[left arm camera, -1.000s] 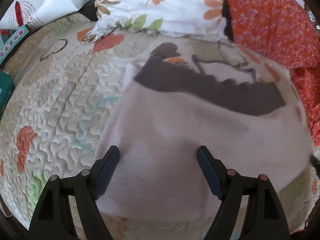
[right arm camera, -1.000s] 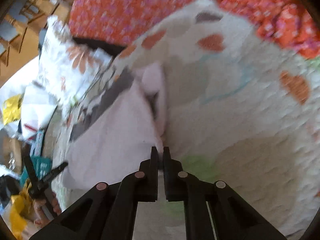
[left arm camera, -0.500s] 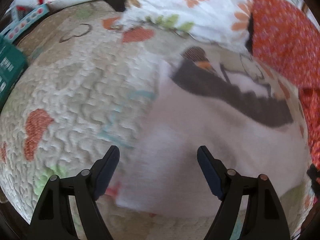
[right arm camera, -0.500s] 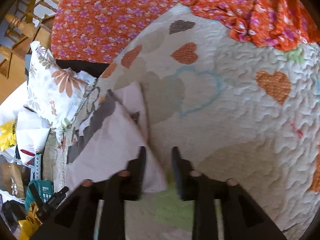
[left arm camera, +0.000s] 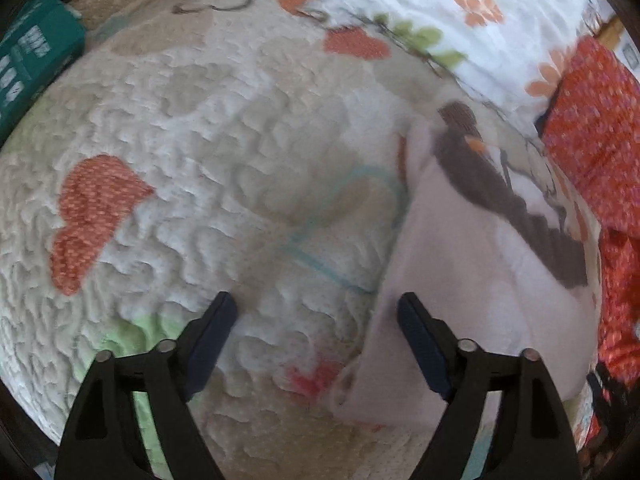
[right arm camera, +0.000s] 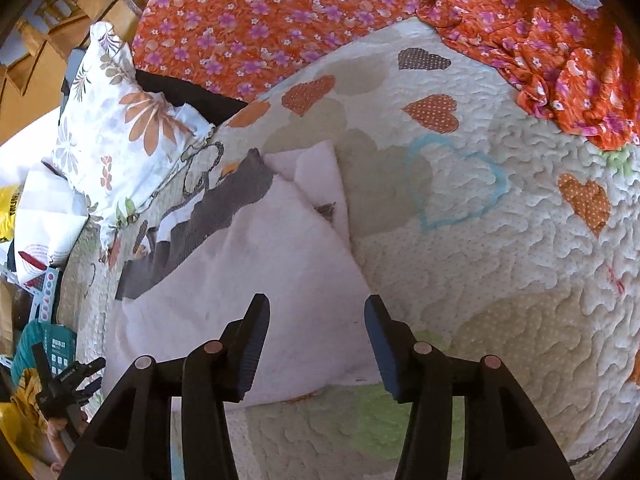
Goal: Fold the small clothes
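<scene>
Both the left claw (left arm camera: 316, 312) and right claw (right arm camera: 316, 316) gape wide, holding nothing, above the folded pale garment (right arm camera: 256, 272) (grey-banded) lying on the heart-patterned quilt (right arm camera: 500, 240).

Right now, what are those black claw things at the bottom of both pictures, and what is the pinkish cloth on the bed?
Those claws are grippers, like big tweezers. A person holds one in each hand, and each has a small camera looking out along its two fingers. So one picture is the left gripper looking forward, and the other is the right gripper. Both are open and hold nothing. The pale pink cloth is a small piece of clothing with a dark grey patch, lying partly folded on a quilt with hearts. Nearby are a flowered pillow and an orange flowered cloth. In the right picture you can spot the left gripper far off, bottom left.
</scene>
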A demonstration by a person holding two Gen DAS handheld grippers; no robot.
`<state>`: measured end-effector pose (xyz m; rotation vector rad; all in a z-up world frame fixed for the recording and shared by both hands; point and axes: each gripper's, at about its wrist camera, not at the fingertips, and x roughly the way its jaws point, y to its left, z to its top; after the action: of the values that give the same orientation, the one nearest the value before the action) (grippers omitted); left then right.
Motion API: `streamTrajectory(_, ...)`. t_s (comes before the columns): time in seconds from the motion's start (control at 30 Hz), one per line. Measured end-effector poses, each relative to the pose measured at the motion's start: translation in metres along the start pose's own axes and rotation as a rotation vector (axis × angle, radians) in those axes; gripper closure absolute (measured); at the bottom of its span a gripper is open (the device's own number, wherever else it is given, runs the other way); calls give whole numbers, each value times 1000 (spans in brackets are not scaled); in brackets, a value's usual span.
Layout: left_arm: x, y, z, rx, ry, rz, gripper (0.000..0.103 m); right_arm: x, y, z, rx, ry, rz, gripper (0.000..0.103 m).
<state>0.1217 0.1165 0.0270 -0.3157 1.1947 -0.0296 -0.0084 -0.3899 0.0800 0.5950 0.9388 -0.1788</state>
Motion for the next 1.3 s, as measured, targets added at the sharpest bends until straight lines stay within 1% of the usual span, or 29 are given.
streamTrajectory(0.07,0,-7,-3,43,-11,27,16,2,3,-2,-8,-1,3,49)
streamTrajectory(0.1,0,-10,-4,58,-9,25,16,3,6,-3,-18,-5,2,49)
streamTrajectory(0.13,0,-10,-5,66,-4,13,19,3,11,-5,-35,-16,-4,49)
streamTrajectory(0.17,-1,-9,-5,66,0,-1,40,2,15,-7,-54,-29,-9,49)
streamTrajectory(0.2,-1,-8,-4,69,9,-2,55,0,20,-9,-76,-41,-14,49)
streamTrajectory(0.23,-1,-6,-3,70,19,13,80,-1,26,-12,-100,-51,-19,49)
streamTrajectory(0.27,-1,-3,-3,60,26,18,99,-2,31,-15,-124,-57,-27,49)
streamTrajectory(0.3,-1,1,-2,44,35,10,103,-2,37,-20,-154,-62,-37,49)
streamTrajectory(0.4,-2,12,-2,-1,57,-55,103,3,61,-34,-242,-51,-79,49)
streamTrajectory(0.5,-7,17,-5,-13,68,-99,103,12,98,-45,-336,-15,-61,49)
streamTrajectory(0.57,-9,20,-6,-18,70,-109,103,20,127,-50,-365,9,-18,49)
streamTrajectory(0.6,-11,24,-6,-24,71,-113,103,27,145,-52,-376,34,19,49)
streamTrajectory(0.7,-17,35,-2,-57,60,-117,103,52,199,-58,-433,116,90,48)
streamTrajectory(0.8,-28,48,4,-87,28,-110,102,77,252,-69,-498,185,130,48)
streamTrajectory(0.83,-31,52,5,-98,21,-112,101,85,267,-73,-523,202,132,48)
streamTrajectory(0.9,-37,60,6,-119,10,-122,92,102,300,-82,-572,228,121,48)
streamTrajectory(0.97,-41,66,6,-131,4,-130,77,120,328,-85,-584,260,112,46)
streamTrajectory(1.0,-43,70,6,-140,0,-132,75,128,339,-87,-581,279,110,44)
streamTrajectory(1.03,-45,74,6,-148,-5,-134,75,136,349,-88,-582,294,102,41)
streamTrajectory(1.07,-47,79,8,-159,-9,-136,75,144,358,-90,-590,305,81,40)
streamTrajectory(1.13,-52,90,9,-194,-21,-146,73,164,380,-95,-638,313,-1,40)
streamTrajectory(1.27,-64,113,13,-271,-63,-153,65,190,403,-115,-714,330,-139,40)
streamTrajectory(1.3,-65,117,13,-281,-70,-151,65,195,407,-122,-745,318,-205,40)
